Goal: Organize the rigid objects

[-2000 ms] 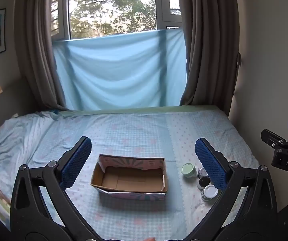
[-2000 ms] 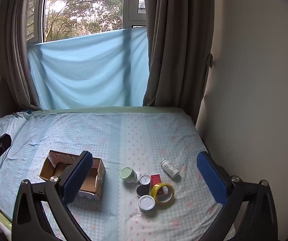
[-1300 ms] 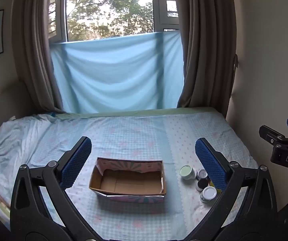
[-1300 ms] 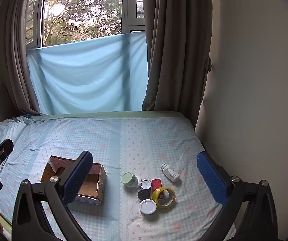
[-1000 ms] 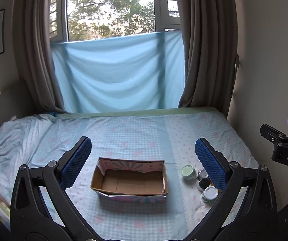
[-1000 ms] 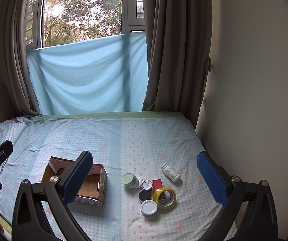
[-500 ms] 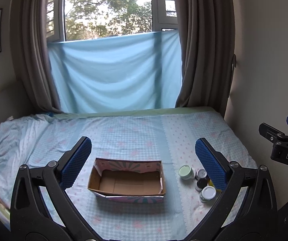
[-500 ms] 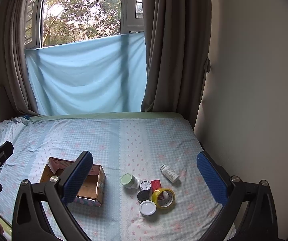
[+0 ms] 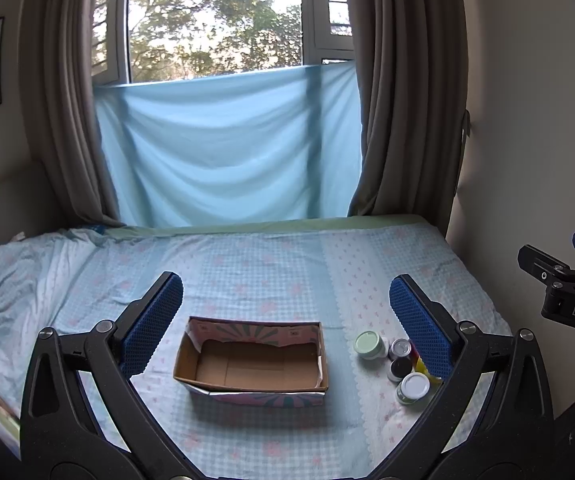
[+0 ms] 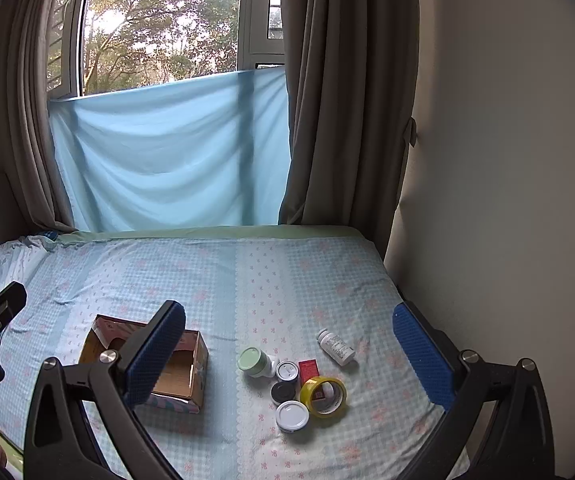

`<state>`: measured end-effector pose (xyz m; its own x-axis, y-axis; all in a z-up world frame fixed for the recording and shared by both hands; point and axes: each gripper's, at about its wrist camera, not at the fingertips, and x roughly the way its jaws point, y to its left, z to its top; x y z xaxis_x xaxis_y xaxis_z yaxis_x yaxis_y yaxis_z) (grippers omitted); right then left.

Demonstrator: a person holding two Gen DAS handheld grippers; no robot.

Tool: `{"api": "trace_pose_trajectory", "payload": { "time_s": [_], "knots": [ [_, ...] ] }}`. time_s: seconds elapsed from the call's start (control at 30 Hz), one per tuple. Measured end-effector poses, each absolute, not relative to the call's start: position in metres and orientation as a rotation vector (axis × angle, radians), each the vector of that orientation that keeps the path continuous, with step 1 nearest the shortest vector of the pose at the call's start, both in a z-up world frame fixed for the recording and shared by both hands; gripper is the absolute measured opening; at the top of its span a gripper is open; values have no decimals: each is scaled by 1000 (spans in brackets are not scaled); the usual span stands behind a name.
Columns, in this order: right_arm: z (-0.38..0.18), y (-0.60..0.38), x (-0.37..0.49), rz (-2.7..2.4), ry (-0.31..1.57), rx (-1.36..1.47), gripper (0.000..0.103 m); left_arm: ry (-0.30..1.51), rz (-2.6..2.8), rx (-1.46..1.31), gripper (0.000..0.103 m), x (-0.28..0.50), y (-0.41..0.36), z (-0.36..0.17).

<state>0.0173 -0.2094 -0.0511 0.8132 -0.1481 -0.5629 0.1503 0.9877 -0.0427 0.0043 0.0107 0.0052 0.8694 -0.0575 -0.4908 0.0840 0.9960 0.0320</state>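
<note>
An empty open cardboard box (image 9: 253, 360) sits on the bed; it also shows in the right wrist view (image 10: 175, 372). To its right lies a cluster: a green-lidded jar (image 10: 253, 361), a silver-lidded jar (image 10: 287, 371), a black lid (image 10: 283, 393), a white-lidded jar (image 10: 292, 416), a red packet (image 10: 309, 368), a yellow tape roll (image 10: 323, 396) and a white pill bottle (image 10: 336, 346). My left gripper (image 9: 287, 320) is open and empty above the box. My right gripper (image 10: 289, 344) is open and empty above the cluster.
The bed (image 10: 247, 280) has a pale blue checked sheet. A wall (image 10: 507, 200) borders its right side. Curtains (image 10: 347, 100) and a blue cloth (image 10: 167, 152) hang at the window behind. The sheet is rumpled at the far left (image 9: 15, 272).
Both views shift only slightly; the grippers hover with small drifts. Nothing on the bed has moved.
</note>
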Motion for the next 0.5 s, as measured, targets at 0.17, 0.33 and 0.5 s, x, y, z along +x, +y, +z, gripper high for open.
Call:
{"api": "trace_pose_trajectory", "payload": {
  "time_s": [0.17, 0.33, 0.5],
  "knots": [
    [-50, -211, 17, -156, 601, 1, 103, 513, -75, 41, 103, 4, 12, 7],
    [-51, -210, 16, -156, 600, 0, 103, 517, -67, 40, 103, 6, 11, 6],
    [-51, -209, 17, -157, 601, 0, 103, 522, -67, 38, 103, 7, 10, 4]
  ]
}}
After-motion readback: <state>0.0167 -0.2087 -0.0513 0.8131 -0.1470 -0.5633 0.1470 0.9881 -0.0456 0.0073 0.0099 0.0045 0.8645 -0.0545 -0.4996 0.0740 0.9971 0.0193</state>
